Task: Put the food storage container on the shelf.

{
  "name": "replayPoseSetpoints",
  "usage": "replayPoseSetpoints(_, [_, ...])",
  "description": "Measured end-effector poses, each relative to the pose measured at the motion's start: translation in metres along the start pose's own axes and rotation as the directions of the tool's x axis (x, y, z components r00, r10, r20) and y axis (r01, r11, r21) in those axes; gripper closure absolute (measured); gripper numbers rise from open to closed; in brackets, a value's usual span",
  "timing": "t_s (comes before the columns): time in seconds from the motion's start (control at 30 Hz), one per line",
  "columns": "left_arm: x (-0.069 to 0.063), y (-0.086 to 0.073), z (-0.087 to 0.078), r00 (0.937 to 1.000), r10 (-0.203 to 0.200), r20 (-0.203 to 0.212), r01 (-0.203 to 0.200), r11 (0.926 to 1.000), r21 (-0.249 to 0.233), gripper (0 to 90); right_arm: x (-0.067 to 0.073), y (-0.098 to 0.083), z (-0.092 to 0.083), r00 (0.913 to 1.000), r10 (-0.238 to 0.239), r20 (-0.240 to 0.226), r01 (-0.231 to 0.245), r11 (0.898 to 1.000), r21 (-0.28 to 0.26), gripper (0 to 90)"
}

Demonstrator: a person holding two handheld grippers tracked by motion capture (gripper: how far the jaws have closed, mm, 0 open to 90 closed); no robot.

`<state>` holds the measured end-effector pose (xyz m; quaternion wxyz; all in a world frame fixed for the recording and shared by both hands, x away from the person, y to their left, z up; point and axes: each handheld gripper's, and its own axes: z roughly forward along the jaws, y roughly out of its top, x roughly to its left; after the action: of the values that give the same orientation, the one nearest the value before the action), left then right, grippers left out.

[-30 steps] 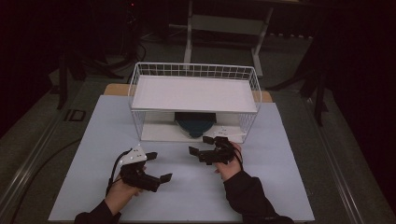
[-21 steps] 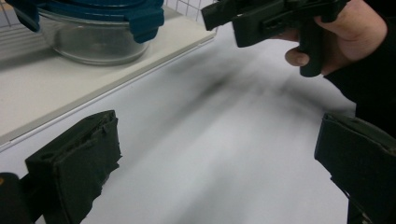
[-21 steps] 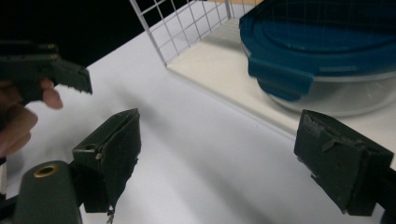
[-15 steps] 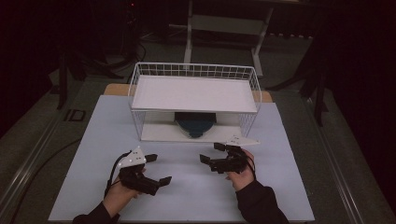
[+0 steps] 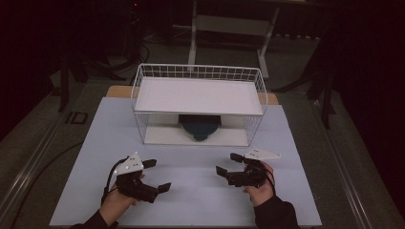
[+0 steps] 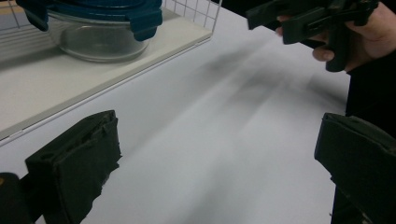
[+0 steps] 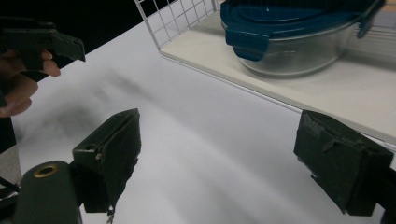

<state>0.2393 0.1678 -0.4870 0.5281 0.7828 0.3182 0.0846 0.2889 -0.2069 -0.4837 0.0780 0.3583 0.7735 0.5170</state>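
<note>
Apparently early stage: glass container (image 5: 199, 127) with blue lid (image 7: 285, 21) sits untouched on lower shelf of wire rack (image 5: 198, 71), far centre. Left gripper (image 5: 154, 175) and right gripper (image 5: 227, 164) both near, well apart from it, jaws spread, empty. Reach and grasp not yet done.

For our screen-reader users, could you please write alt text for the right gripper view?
Two open black jaws of the right gripper frame a glass container with a blue clip lid, standing on the white lower shelf of a wire rack, above a pale table.
</note>
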Motion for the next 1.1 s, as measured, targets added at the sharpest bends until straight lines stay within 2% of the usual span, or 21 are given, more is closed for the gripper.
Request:
replayPoseSetpoints(0.47, [-0.001,-0.004,-0.006,1.0,0.0,-0.003,0.0,1.0,-0.003,0.4,-0.003,-0.02,-0.037,0.9993,-0.021,0.032,0.021,1.0,-0.006,14.6])
replayPoseSetpoints(0.67, [0.0,-0.006,-0.005,1.0,-0.002,-0.002,0.002,1.0,0.005,0.4,-0.006,-0.027,-0.048,0.999,-0.034,0.029,0.035,0.999,-0.002,14.6])
replayPoseSetpoints(0.83, [0.0,-0.006,-0.004,1.0,-0.002,0.0,0.002,1.0,0.006,0.4,-0.011,-0.035,-0.059,0.9988,-0.026,0.041,0.026,1.0,0.0,15.0])
replayPoseSetpoints(1.1, [-0.001,-0.007,-0.003,0.9999,0.01,0.005,-0.01,0.9999,0.005,0.4,-0.016,-0.048,-0.058,0.9993,-0.015,0.036,0.014,0.999,0.031,15.1])
